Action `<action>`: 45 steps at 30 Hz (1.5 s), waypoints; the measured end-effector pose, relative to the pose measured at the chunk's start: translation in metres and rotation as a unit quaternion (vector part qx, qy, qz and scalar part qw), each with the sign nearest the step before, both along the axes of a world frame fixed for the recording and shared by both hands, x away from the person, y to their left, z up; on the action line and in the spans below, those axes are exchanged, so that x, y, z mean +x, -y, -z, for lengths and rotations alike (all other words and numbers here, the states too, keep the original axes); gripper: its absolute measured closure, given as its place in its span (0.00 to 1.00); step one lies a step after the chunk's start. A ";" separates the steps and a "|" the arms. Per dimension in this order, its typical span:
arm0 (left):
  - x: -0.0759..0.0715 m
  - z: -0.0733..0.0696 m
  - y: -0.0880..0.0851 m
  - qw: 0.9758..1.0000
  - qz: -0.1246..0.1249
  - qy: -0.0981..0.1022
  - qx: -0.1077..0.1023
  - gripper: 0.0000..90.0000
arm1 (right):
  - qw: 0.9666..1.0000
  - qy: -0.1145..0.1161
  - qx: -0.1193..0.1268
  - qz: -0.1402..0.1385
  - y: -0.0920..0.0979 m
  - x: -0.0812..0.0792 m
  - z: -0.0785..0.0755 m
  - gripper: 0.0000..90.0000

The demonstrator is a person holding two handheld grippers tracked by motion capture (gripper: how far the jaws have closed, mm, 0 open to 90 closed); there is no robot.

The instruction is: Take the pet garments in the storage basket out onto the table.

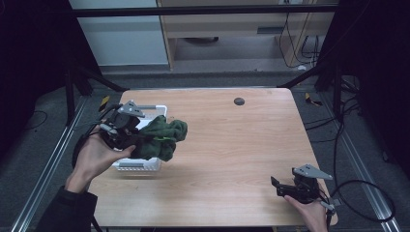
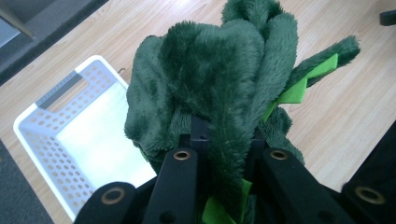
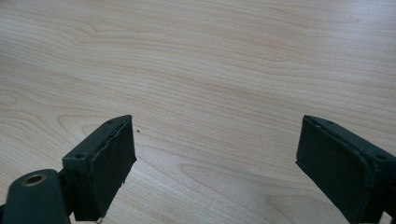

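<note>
Holding: left gripper (image 2: 224, 154) squeezed the green toy (image 2: 219, 79) above the basket (image 2: 51, 135)
Resting: right gripper (image 3: 215, 154) was wide on the surface (image 3: 210, 56)

Our left tool (image 1: 138, 137) at the worktop's (image 1: 232, 145) left edge, jaws clamped on a green plush (image 1: 162, 135), our right tool (image 1: 280, 186) near the front right corner, jaws spread wide, gripping nothing

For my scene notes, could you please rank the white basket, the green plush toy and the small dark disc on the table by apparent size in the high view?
1. Green plush toy and white basket: unsure which is larger, since the toy, held by the left tool, hides much of the basket.
2. Small dark disc: clearly smallest.
</note>
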State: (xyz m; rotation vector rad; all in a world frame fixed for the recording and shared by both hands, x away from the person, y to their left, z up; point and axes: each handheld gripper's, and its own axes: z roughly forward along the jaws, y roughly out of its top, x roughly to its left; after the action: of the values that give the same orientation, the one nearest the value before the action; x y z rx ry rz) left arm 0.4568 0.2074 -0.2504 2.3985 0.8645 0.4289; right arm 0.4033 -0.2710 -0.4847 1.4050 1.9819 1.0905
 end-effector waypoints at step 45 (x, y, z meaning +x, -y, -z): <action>0.011 0.038 0.097 0.995 0.087 -0.035 0.020 0.90 | 1.000 0.018 -0.003 0.007 0.001 -0.001 -0.002 0.12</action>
State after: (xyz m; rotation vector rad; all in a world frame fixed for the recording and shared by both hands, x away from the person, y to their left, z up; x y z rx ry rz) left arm 0.4680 0.1107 -0.2888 2.5139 0.6760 0.2985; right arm 0.4026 -0.2725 -0.4831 1.3854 1.9452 1.0943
